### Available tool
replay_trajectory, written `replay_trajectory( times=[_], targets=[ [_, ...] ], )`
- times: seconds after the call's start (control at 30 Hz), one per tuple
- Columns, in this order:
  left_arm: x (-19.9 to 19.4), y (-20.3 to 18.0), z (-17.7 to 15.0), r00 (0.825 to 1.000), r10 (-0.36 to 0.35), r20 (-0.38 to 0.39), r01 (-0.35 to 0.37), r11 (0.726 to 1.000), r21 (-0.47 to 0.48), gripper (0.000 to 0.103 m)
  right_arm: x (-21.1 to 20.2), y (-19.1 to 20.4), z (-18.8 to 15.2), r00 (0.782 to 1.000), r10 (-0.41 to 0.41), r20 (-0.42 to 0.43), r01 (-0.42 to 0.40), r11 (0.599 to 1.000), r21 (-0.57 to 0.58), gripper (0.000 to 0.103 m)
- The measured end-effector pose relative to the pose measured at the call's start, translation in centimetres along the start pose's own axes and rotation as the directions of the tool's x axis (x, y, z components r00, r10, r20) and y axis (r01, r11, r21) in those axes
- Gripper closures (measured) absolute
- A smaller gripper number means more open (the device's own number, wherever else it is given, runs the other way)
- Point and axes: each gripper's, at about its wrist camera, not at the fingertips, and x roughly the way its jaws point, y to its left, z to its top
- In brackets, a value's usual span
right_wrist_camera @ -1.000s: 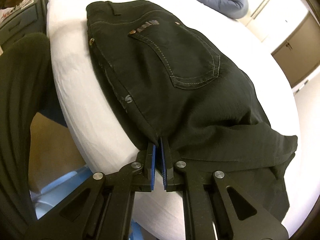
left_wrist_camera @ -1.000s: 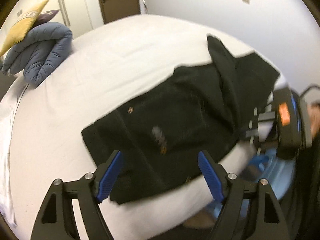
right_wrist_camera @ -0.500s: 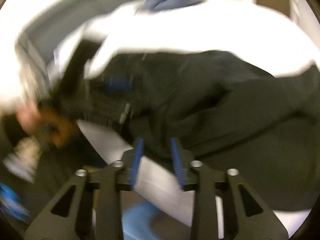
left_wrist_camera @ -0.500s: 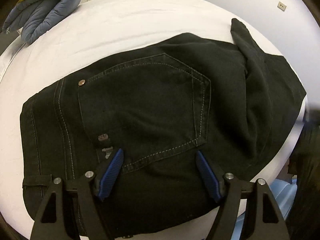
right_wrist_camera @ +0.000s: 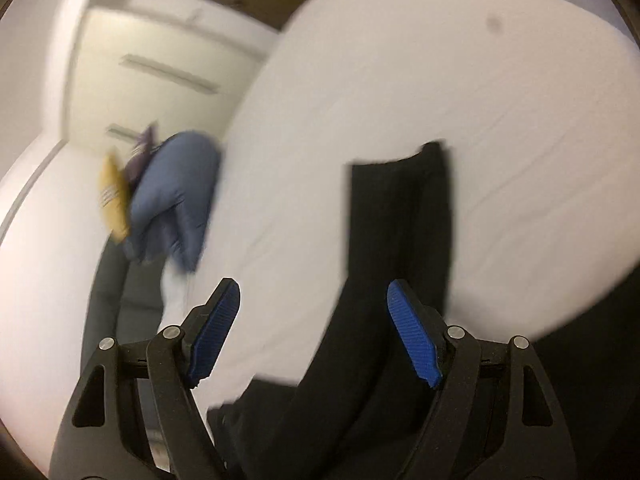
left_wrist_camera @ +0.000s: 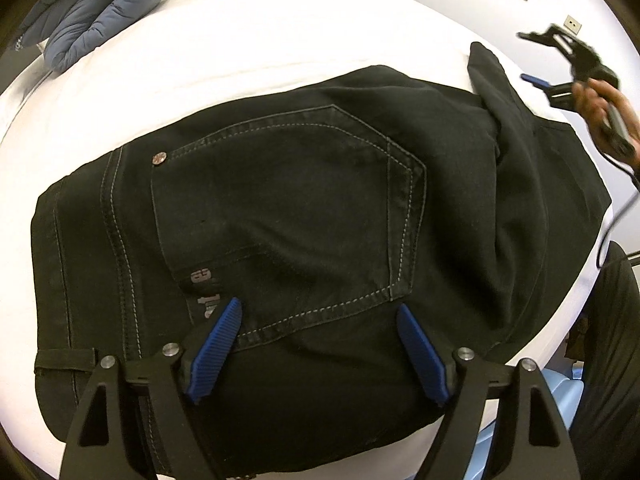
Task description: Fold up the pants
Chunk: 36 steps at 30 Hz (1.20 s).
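Already doubled over, the black pants (left_wrist_camera: 280, 208) lie along the bed's (left_wrist_camera: 300, 28) near edge. Left gripper (left_wrist_camera: 318, 344) hovers spread wide above the back pocket (left_wrist_camera: 280, 208), gripping nothing, likely to press the fold; right gripper (right_wrist_camera: 312, 332), jaws opening and empty, reaches the loose leg end (right_wrist_camera: 400, 208).

black left gripper (left_wrist_camera: 318, 344) (silver screws), ribbed blue pads (left_wrist_camera: 216, 344).
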Motion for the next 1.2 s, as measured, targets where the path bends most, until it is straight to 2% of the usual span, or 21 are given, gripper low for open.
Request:
replay_trajectory(
  times=[0.07,0.13,0.3,0.37,0.4,0.43,0.47,0.53,0.6,0.67,0.77,0.83,0.9,1.0,1.07,1.2],
  targets=[
    [0.4,-0.2,0.5,1.0,-0.003,-0.003,0.003,1.0,-0.001,0.023,1.4,-0.6,1.3,1.0,-0.026,-0.015,0.026,1.0,0.008,0.032],
    [0.5,-0.2,0.5,1.0,-0.006,-0.003,0.006,1.0,-0.005,0.023,2.4,-1.3,1.2,0.998,-0.055,-0.034,0.056,0.998,0.017,0.035],
    [0.5,0.0,0.5,1.0,-0.009,-0.004,0.009,1.0,-0.007,0.023,5.3,-2.6,2.4,0.996,-0.062,-0.061,0.065,0.996,0.056,0.043],
    [0.5,0.1,0.5,1.0,-0.01,-0.002,0.009,1.0,-0.008,0.023,6.1,-2.8,2.7,0.996,-0.069,-0.065,0.072,0.997,0.042,0.054],
    [0.5,0.0,0.5,1.0,-0.01,-0.002,0.01,1.0,-0.008,0.023,6.8,-2.9,3.2,0.995,-0.067,-0.07,0.069,0.997,0.034,0.069],
    [0.5,0.0,0.5,1.0,-0.01,-0.001,0.01,1.0,-0.008,0.023,7.2,-2.9,3.5,0.995,-0.061,-0.077,0.063,0.998,0.024,0.078],
    [0.5,0.1,0.5,1.0,-0.01,-0.001,0.01,1.0,-0.008,0.023,7.4,-3.0,3.0,0.995,-0.068,-0.075,0.068,0.998,0.008,0.08],
    [0.5,0.0,0.4,1.0,-0.009,-0.001,0.009,1.0,-0.007,0.023,7.7,-3.0,1.9,0.995,-0.074,-0.07,0.072,0.997,-0.031,0.096],
    [0.4,0.0,0.3,1.0,-0.008,-0.001,0.008,1.0,-0.006,0.023,7.1,-1.8,1.3,0.995,-0.093,-0.042,0.09,0.993,-0.07,0.099],
    [0.3,0.0,0.3,1.0,-0.008,-0.002,0.008,1.0,-0.006,0.023,5.1,-0.5,0.7,0.998,-0.06,0.014,0.061,0.995,-0.073,0.1],
    [0.4,-0.1,0.3,1.0,-0.006,-0.003,0.006,1.0,-0.008,0.023,-0.4,1.1,-0.6,0.993,-0.024,0.114,0.032,0.997,-0.074,0.1],
    [0.3,-0.1,0.4,1.0,-0.007,-0.003,0.007,1.0,-0.007,0.023,-4.5,0.7,-1.6,0.984,-0.003,0.178,0.013,0.998,-0.053,0.101],
    [0.3,-0.1,0.4,1.0,-0.011,-0.003,0.011,1.0,-0.007,0.023,-9.7,-1.5,-3.3,0.973,0.009,0.23,-0.001,0.999,-0.033,0.101],
    [0.3,0.2,0.5,1.0,-0.027,-0.004,0.027,1.0,-0.015,0.023,-15.7,-4.2,-6.3,0.956,-0.042,0.291,0.034,0.999,0.032,0.101],
    [0.2,0.6,0.6,0.999,-0.044,-0.003,0.044,0.999,-0.03,0.023,-18.9,-7.1,-8.5,0.94,-0.104,0.325,0.069,0.991,0.117,0.101],
    [0.1,1.6,1.0,0.997,-0.079,-0.004,0.079,0.994,-0.081,0.023,-20.9,-11.4,-12.0,0.93,-0.208,0.304,0.134,0.96,0.244,0.101]
  ],
)
